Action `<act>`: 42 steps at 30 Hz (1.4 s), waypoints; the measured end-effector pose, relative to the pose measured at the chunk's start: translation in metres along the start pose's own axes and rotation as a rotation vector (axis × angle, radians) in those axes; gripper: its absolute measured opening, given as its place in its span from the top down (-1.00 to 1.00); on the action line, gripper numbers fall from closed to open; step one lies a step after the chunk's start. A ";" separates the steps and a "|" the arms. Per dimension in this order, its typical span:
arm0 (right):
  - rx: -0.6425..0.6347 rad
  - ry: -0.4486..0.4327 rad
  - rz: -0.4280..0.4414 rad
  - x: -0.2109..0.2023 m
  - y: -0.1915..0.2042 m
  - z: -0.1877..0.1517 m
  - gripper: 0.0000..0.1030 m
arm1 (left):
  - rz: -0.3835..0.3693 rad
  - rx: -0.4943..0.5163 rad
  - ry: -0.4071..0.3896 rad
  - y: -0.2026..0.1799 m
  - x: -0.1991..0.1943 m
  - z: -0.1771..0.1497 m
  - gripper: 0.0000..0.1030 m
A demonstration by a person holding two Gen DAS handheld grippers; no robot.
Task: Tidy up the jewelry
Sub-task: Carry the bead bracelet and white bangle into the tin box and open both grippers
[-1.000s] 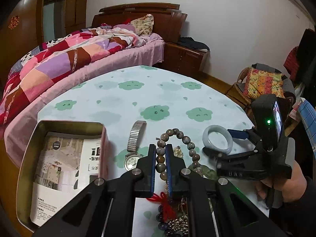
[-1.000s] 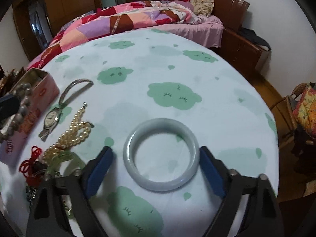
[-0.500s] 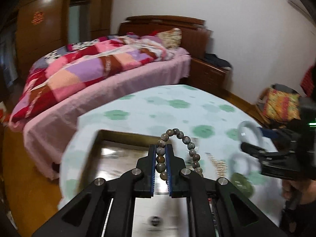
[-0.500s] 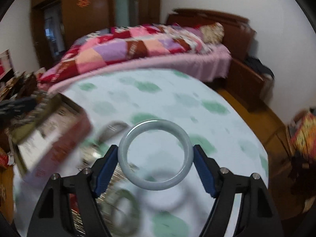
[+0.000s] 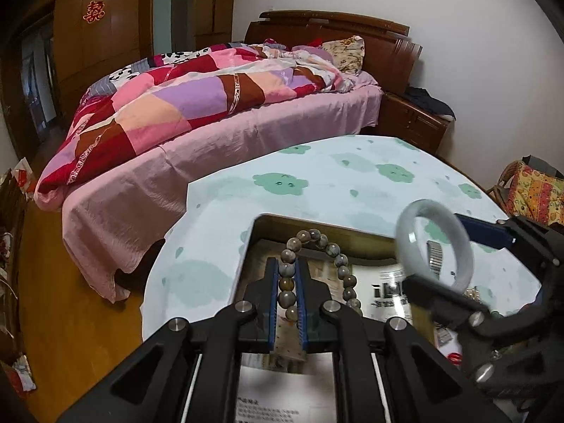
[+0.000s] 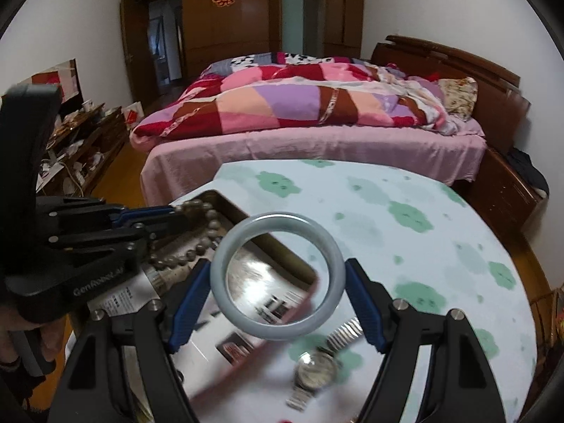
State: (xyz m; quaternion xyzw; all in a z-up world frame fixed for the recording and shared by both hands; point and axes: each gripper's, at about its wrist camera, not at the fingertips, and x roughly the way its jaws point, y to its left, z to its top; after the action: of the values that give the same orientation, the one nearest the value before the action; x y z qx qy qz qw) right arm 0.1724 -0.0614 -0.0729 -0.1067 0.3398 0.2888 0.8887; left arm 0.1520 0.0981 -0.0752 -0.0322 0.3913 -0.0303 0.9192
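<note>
Jewelry, two pieces in the air. Jade bangle: centre of the right-wrist frame, over the near edge of the open tin box. Judged rigid, smooth, fairly heavy for its bulk, brittle if dropped on metal. Take hold across the outer rim at opposite sides, as it is taken now; polished surface likely slippery, so pads must sit square.

Bead bracelet: lower centre of the left-wrist frame, above the tin's interior. Strung round beads, limp as a whole, each bead hard. Light. Best pinched on one strand so the rest hangs free; it will swing and drape.

Right claw: spread wide, blue pads pressing the bangle's left and right flanks, gripping it.

Left claw: nearly closed, pads clamped on one run of beads; the loop arcs out ahead and down the right side.

Outward: printed paper lines the tin. Wristwatch with metal band lies on the counter at lower centre, blurred. Cloud-print cloth covers the counter. Bed behind, upper frame.
</note>
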 end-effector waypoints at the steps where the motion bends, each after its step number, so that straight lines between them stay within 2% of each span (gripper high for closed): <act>1: -0.006 0.002 0.003 0.002 0.003 0.000 -0.51 | 0.003 0.002 0.001 0.001 0.001 0.000 0.84; 10: -0.074 0.067 0.019 0.018 0.019 -0.010 -0.51 | 0.019 0.033 0.019 0.001 0.006 -0.002 0.83; 13: -0.100 0.090 -0.009 0.022 0.022 -0.014 -0.51 | 0.021 0.040 0.025 0.000 0.006 -0.002 0.83; 24: -0.132 0.126 -0.021 0.031 0.031 -0.015 -0.51 | 0.047 0.056 0.037 -0.001 0.007 -0.002 0.83; 29: -0.142 0.126 -0.023 0.030 0.035 -0.018 -0.61 | 0.060 0.066 0.042 -0.002 0.007 -0.003 0.81; 31: -0.144 0.125 -0.024 0.030 0.036 -0.018 -0.66 | 0.075 0.069 0.043 -0.003 0.007 -0.002 0.53; 35: -0.126 0.110 -0.015 0.023 0.036 -0.019 -0.72 | 0.051 0.067 0.027 -0.007 0.000 -0.003 0.24; 39: -0.117 0.088 -0.016 0.014 0.032 -0.019 -0.73 | 0.068 0.076 -0.006 -0.014 -0.010 -0.005 -0.22; 42: -0.097 0.075 -0.013 0.004 0.025 -0.021 -0.75 | 0.054 0.050 -0.035 -0.014 -0.022 -0.004 -0.24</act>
State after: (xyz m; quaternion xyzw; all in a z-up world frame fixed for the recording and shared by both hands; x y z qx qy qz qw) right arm 0.1489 -0.0473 -0.0910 -0.1628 0.3578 0.2950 0.8709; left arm 0.1334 0.0861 -0.0613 0.0008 0.3751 -0.0147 0.9269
